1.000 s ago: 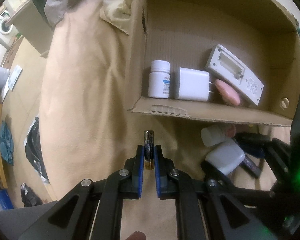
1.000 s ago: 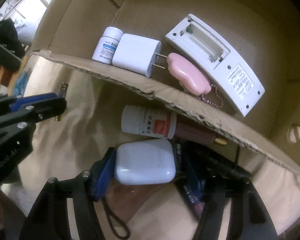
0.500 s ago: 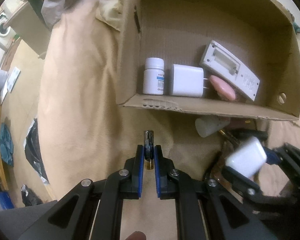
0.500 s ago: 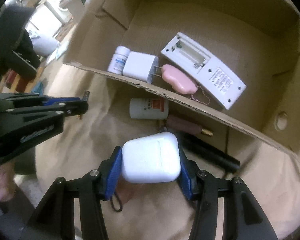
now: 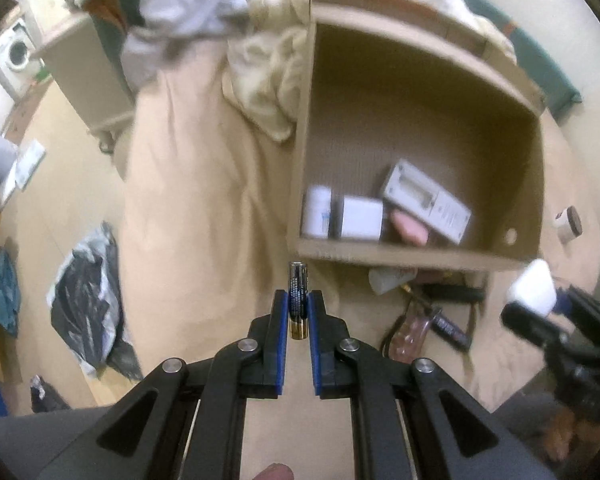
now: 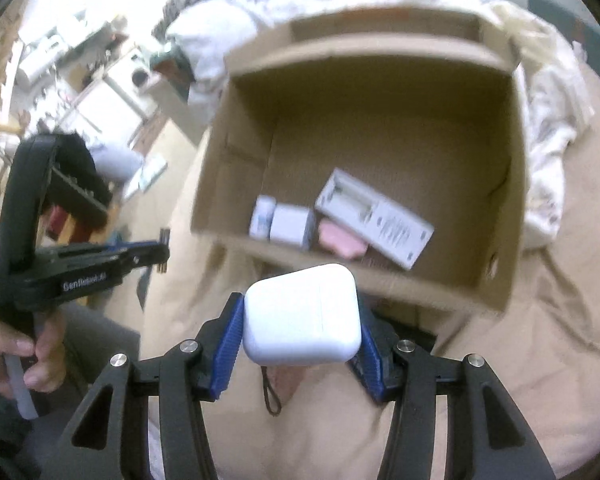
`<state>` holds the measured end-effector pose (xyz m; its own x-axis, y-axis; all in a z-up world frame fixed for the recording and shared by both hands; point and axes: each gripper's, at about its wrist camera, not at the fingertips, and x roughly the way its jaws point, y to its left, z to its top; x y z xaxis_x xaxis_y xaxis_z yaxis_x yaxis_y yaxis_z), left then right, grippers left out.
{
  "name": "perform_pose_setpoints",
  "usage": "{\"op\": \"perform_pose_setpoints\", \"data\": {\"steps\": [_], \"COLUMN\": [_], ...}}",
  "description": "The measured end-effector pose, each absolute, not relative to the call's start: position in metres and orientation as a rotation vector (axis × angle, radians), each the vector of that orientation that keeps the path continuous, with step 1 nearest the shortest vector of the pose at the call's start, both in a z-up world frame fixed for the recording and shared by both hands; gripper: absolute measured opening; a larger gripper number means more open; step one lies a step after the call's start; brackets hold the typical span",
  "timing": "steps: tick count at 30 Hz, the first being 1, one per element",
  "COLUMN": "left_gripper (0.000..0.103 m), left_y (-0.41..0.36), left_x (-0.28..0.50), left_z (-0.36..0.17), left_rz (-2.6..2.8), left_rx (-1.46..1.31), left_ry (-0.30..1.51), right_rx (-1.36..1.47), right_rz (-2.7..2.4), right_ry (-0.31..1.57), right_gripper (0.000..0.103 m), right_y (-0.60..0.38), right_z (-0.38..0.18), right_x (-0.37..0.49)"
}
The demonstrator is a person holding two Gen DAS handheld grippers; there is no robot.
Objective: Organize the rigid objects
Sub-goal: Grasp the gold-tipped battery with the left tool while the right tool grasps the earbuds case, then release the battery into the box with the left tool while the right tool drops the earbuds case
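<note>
**Both grippers loaded above the box's front edge**

Tan bedsheet [image 5: 204, 208] covers the surface; rumpled white cloth [image 6: 260, 12] heaped behind the cardboard box [image 6: 516, 184]. Cluttered room to the left: washing machine [image 5: 14, 50], black bag [image 5: 86, 304] on the floor.

Box holds four things, all along its front wall: one pill bottle [image 6: 262, 216], one white charger [image 6: 292, 226], one pink keychain [image 6: 338, 240], one white remote [image 6: 374, 218]. Back half of box floor is bare.

Left gripper [image 5: 298, 312] clamped shut on one battery [image 5: 298, 292], upright. Right gripper [image 6: 300, 320] jaws pressed on both sides of one white earbud case [image 6: 300, 316], over the box's front edge. More items, blurred, lie on the sheet just outside the front wall.
</note>
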<state>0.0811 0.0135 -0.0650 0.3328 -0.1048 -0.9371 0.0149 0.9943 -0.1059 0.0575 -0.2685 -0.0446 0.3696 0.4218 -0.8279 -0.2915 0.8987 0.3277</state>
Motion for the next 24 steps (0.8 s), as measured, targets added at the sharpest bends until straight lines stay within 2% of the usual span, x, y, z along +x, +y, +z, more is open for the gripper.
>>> {"op": "perform_pose_setpoints", "data": {"steps": [6, 11, 18, 24], "left_gripper": [0.009, 0.009, 0.009, 0.009], "left_y": [0.0, -0.023, -0.055, -0.061], "left_x": [0.096, 0.115, 0.144, 0.153], "left_z": [-0.029, -0.018, -0.056, -0.097], "left_rz": [-0.105, -0.162, -0.195, -0.208], "left_rx": [-0.036, 0.016, 0.11, 0.105], "left_ry": [1.156, 1.088, 1.063, 1.12], "right_rx": [0.151, 0.175, 0.265, 0.263], "right_rz": [0.438, 0.428, 0.323, 0.289], "right_ry": [0.993, 1.001, 1.168, 1.218], "right_gripper": [0.055, 0.055, 0.055, 0.055], "right_y": [-0.245, -0.25, -0.261, -0.255], "right_z": [-0.02, -0.025, -0.084, -0.104], "right_x": [0.075, 0.109, 0.145, 0.15]}}
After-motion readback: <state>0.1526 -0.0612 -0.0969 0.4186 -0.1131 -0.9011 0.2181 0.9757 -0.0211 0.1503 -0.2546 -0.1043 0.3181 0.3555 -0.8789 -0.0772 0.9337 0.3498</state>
